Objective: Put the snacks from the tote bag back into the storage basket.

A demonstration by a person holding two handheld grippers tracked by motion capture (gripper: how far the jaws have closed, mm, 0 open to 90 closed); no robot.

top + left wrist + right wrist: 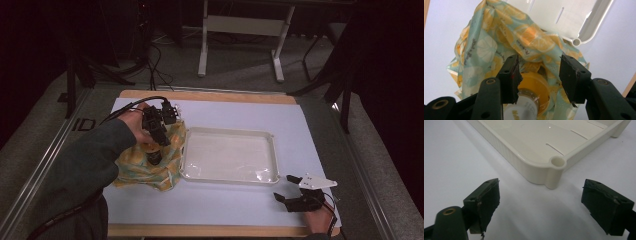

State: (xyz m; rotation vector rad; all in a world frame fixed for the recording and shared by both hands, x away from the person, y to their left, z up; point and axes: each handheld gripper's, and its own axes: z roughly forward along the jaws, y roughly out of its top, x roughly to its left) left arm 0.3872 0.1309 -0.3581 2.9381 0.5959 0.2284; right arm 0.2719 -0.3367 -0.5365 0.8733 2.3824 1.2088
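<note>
My left fingers [539,80] stand half open astride a bottle [532,98] on the cloth [499,37], not gripping. My right fingers [549,205] gape wide, empty, near the tray [536,170].

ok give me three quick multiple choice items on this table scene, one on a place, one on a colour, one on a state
1. Where does the patterned cloth lie?
A. inside the tray
B. against the tray's left side
C. by the right gripper

2. What colour is the cap of the bottle on the cloth?
A. orange-yellow
B. blue
C. black

3. How do the right gripper's jaws stand?
A. shut on the tray
B. shut on nothing
C. open, with bare table between them

Answers:
1 B, the high view shows the cloth bunched up against the left rim of the tray.
2 A, the left gripper view shows the cap between its jaws.
3 C, the right gripper view shows a wide gap short of the tray's corner.
</note>
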